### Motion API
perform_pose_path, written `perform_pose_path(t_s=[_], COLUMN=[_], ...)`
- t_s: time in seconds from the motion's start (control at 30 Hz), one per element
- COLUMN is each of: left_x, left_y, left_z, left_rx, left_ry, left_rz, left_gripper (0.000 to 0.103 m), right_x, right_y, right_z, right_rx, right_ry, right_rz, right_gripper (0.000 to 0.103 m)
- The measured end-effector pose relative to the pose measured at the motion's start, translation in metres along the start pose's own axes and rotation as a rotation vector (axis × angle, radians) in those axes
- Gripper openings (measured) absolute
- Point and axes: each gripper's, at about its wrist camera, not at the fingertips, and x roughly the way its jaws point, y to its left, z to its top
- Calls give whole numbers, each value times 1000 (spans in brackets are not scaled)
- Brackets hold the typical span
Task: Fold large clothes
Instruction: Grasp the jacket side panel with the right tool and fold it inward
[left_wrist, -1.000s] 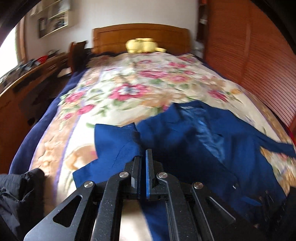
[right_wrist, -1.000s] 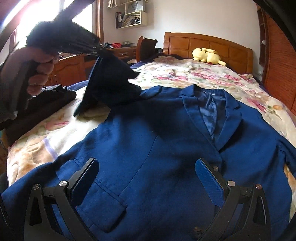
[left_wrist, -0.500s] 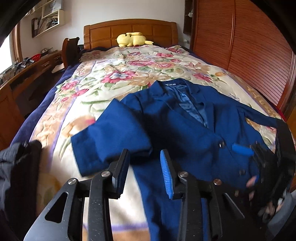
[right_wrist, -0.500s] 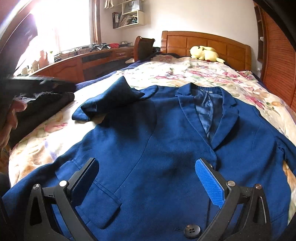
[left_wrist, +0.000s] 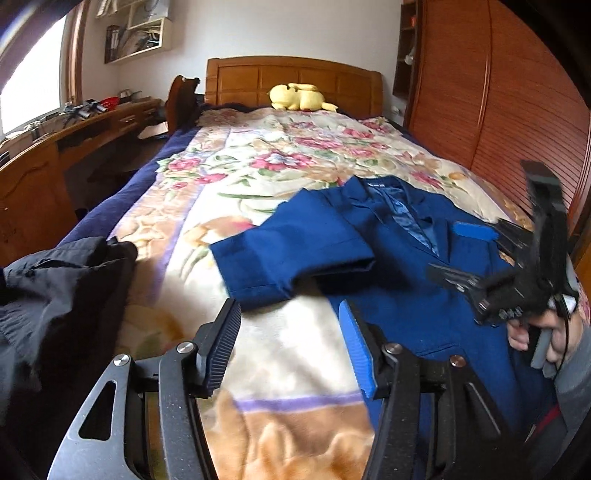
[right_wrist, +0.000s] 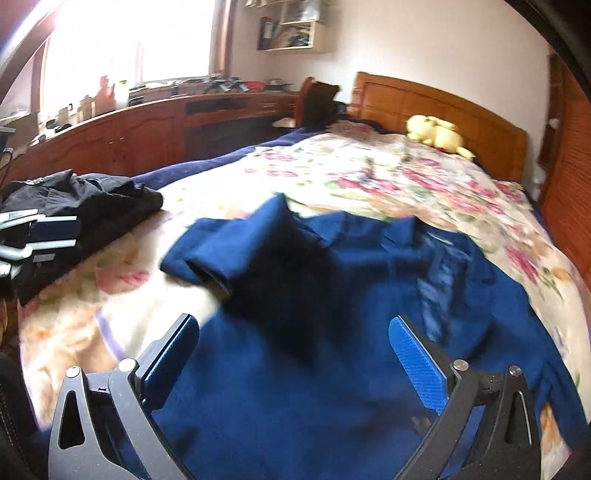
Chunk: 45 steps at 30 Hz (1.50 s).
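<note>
A dark blue jacket (left_wrist: 406, 295) lies front up on the floral bedspread (left_wrist: 258, 166), collar toward the headboard. Its left sleeve (left_wrist: 291, 254) is folded in over the chest, with the cuff (right_wrist: 207, 266) hanging past the jacket's edge. My left gripper (left_wrist: 290, 343) hovers just short of that cuff, above the bedspread. Its jaws are opening and nothing is between them. My right gripper (right_wrist: 295, 354) stands wide open and empty above the jacket's lower front (right_wrist: 314, 387). In the left wrist view the right gripper (left_wrist: 458, 254) is over the jacket, held by a hand (left_wrist: 535, 332).
A crumpled black garment (left_wrist: 55, 295) lies at the bed's near left corner. A yellow plush toy (left_wrist: 299, 96) sits by the wooden headboard (left_wrist: 295, 74). A slatted wooden wardrobe (left_wrist: 498, 110) runs along the right side. A long wooden desk (right_wrist: 147, 125) stands on the left.
My left gripper let go of the sleeve, opened wider and drew back from it. The sleeve now rests folded on the jacket. My right gripper rose and swung left, still open.
</note>
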Motion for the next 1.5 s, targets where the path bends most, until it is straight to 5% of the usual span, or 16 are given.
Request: perform_pose_path(t_s=[0.27,0.43,0.53,0.87,1.03,1.2,1.4,1.47,1.5], left_x=[-2,-1,-4,-4,4,7,7,9,10], left_y=[20,32,35,35,30,19,7,3,2], left_z=[-10,-8,-6,-5,-4,0,2,3,3], left_rx=[-9,-54,-59,-64,-66,-50,-30,-25,-24], left_ry=[-1,4,-9,-18,-8,-11,-11,-9,-7], left_rz=[29,22,16,15,14,-1,-12,-12,-13], left_gripper=[57,57,57,57,57,57,57,57,57], right_x=[76,116,126,81,53,50,73,75,73], right_y=[24,13,12,-3,-24,-46,-63,-60,-57], right_z=[53,63,65,72,65,43,17,19,20], right_rx=[-62,-37,-34,-42,-47,-42,10,12,10], right_ry=[103,192,224,56,-9,41,163,158,145], right_rz=[74,62,70,25,-63,-184,-230,-235,-247], right_gripper=[77,29,10,5,5,5,5,13,25])
